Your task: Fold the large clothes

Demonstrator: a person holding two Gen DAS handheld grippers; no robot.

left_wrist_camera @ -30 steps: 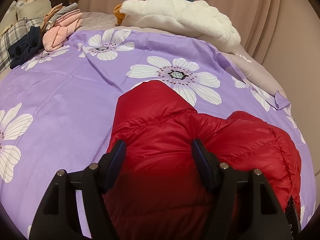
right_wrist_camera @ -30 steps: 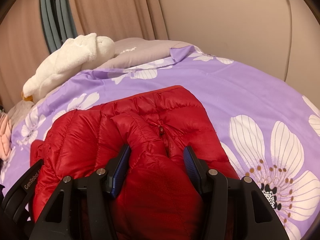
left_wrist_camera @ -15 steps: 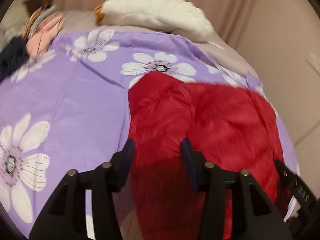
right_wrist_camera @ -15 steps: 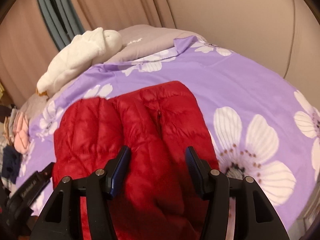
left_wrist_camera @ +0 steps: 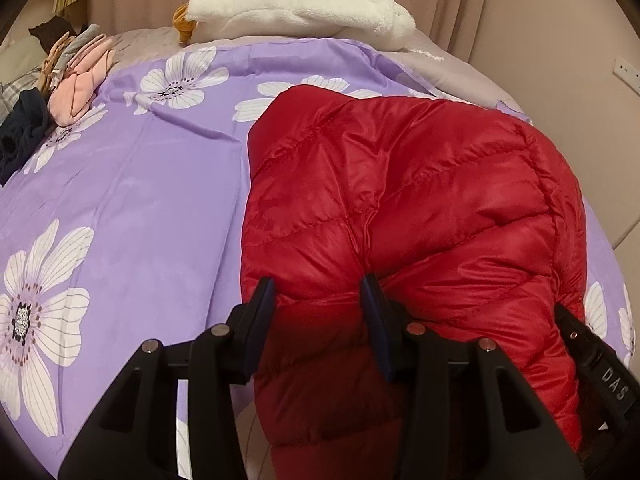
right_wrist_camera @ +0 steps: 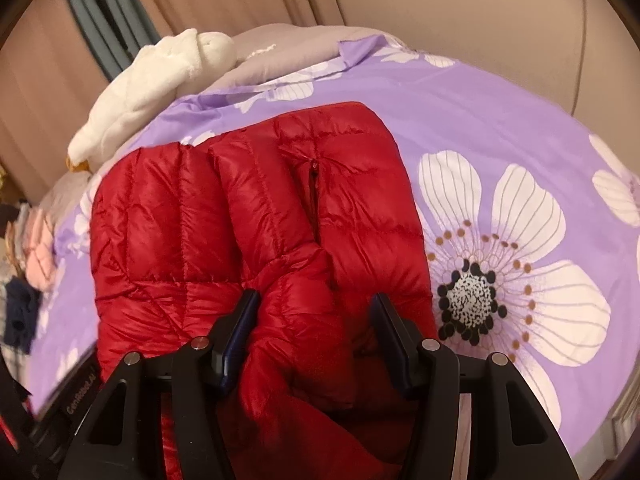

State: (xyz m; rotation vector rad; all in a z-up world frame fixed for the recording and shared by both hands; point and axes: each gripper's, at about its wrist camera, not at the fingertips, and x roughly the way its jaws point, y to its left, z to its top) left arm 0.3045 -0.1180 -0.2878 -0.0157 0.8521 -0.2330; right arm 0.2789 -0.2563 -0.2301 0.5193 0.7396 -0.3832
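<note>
A purple flowered sheet [left_wrist_camera: 140, 200] is covering the bed and filling the ground ahead of both grippers. On it, a red puffer jacket [left_wrist_camera: 400, 208] is lying folded, its near edge running back under both grippers and its far end pointing away from them. The left gripper [left_wrist_camera: 318, 304] is pinching a bunched fold at the jacket's near left edge, jaws part closed with both pads pressing into the padding; they have just been closing. The right gripper [right_wrist_camera: 314, 316] is clamping a thick roll at the near right, beside the pocket zipper [right_wrist_camera: 313, 184], jaws about half apart. Beyond the jacket, a white plush toy [left_wrist_camera: 304, 4] is lying. Far ahead-left of the left gripper, a clothes pile [left_wrist_camera: 68, 80] is sitting. No containers are showing.
</note>
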